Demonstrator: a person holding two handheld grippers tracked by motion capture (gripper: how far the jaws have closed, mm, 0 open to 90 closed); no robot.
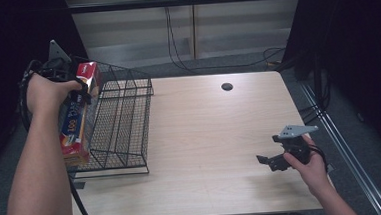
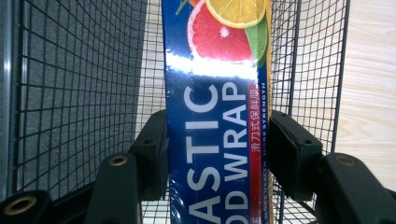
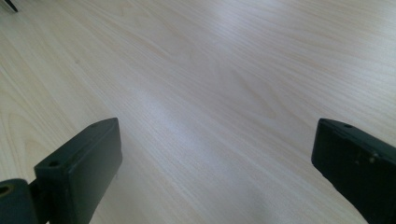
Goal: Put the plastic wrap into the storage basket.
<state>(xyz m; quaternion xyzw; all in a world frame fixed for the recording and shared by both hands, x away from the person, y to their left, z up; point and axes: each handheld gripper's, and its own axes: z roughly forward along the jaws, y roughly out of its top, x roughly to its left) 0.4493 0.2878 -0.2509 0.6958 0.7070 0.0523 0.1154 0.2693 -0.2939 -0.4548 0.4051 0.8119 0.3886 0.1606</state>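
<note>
A plastic wrap box [image 2: 215, 135] is held by the left tongs [image 2: 217, 149] over the wire basket [image 1: 121, 116] at the counter's [image 1: 220, 135] left edge. The right tongs [image 3: 215, 158] are kept wide, empty, above the counter.

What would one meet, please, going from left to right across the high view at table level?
Left gripper holding the plastic wrap box → wire basket → round hole in the table → right gripper.

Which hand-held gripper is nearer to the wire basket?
Left. The left hand-held gripper holds the plastic food wrap box at the wire basket; the right hand-held gripper is open, far across the table.
</note>
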